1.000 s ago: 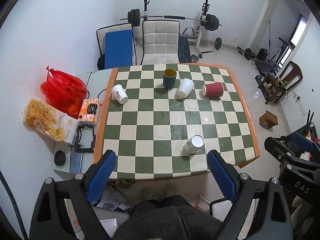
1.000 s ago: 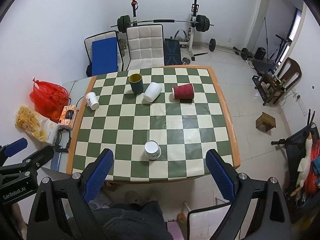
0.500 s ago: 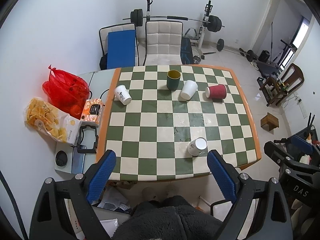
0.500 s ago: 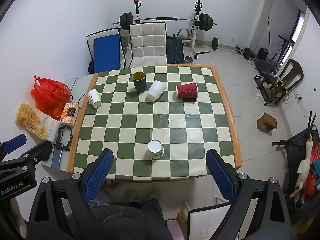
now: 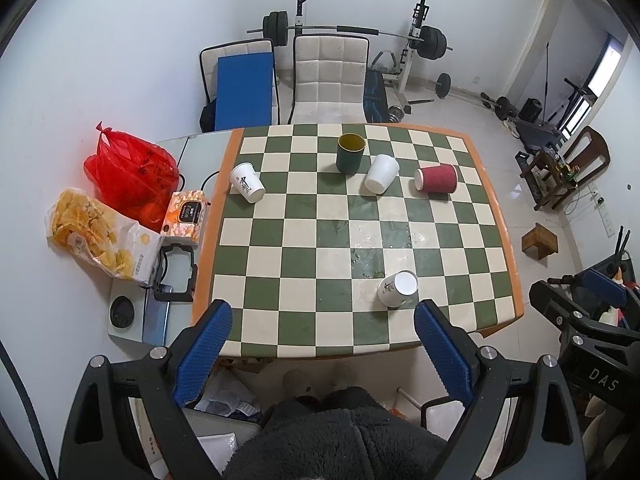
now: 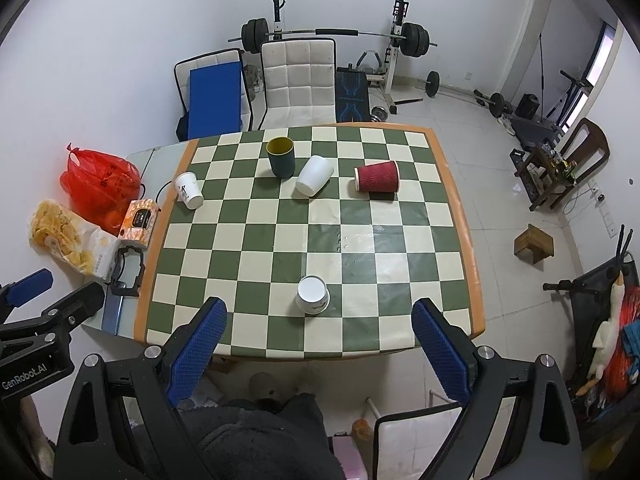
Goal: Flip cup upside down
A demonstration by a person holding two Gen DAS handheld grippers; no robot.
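Across the middle of both views spreads the green-and-cream checkered table [image 5: 280,256] [image 6: 248,248] with its orange rim; behind it stand a white padded chair [image 5: 330,74] [image 6: 298,78] and a blue-backed chair [image 5: 244,92] [image 6: 216,96], with a barbell rack [image 5: 352,32] against the far wall. Left of the table lie a red plastic bag [image 5: 128,172] [image 6: 98,184], a bag of yellow snacks [image 5: 92,232] and an orange tissue box [image 5: 186,214] [image 6: 140,216]. Both tools hang back from the near edge of the table, above the person's dark lap; the left gripper [image 5: 322,344] has its blue fingers spread wide with nothing between them; the right gripper [image 6: 318,344] is likewise spread and empty. On the far half, a dark green mug [image 5: 351,153] [image 6: 281,157] stands upright; just beside it a plain white cup [image 5: 382,173] [image 6: 314,175] lies tilted on its side; a red ribbed cup [image 5: 436,178] [image 6: 377,176] lies on its side to the right; a printed white cup [image 5: 247,182] [image 6: 189,190] lies on its side near the left rim. Nearest the grippers, the inverted white cup [image 5: 397,289] [image 6: 313,294] rests mouth down, base up, on the near part of the table, well apart from the others.
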